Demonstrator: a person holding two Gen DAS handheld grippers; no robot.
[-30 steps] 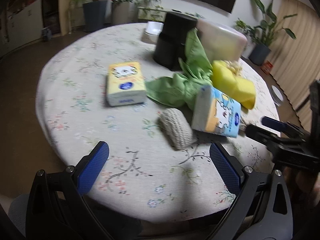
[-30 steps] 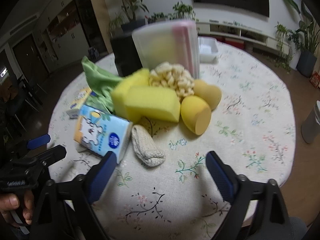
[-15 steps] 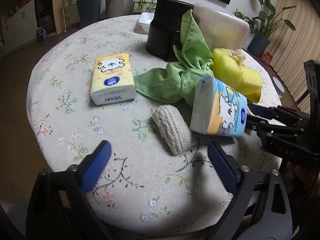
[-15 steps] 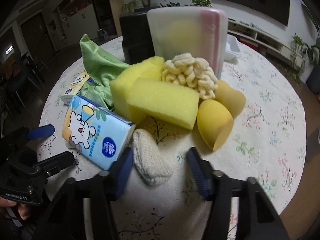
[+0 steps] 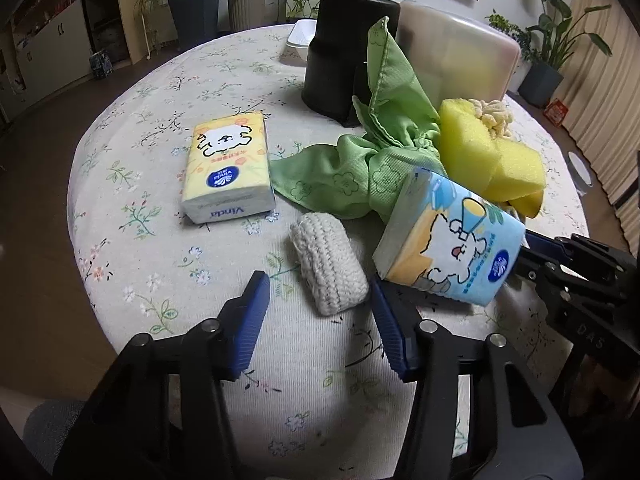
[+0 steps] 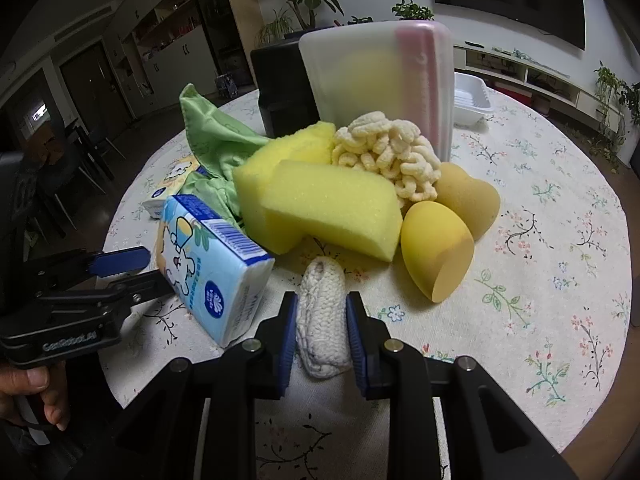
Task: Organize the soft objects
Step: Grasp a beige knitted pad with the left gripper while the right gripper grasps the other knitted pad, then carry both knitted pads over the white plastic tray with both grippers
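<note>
On the table (image 6: 560,184), soft things heaped before the bin (image 6: 376,80), probably staged for sorting: sponge (image 6: 332,208), blue tissues (image 6: 216,268), knit pad (image 6: 322,320). Right gripper (image 6: 321,330) clamped on the pad's flanks, apparently for lifting. Left gripper (image 5: 320,320) parted, straddling the same pad, gripping nothing.

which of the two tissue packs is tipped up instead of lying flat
The blue tissue pack, propped up on the pile by the knitted pad. The yellow tissue pack lies flat on the table, apart from it.
</note>
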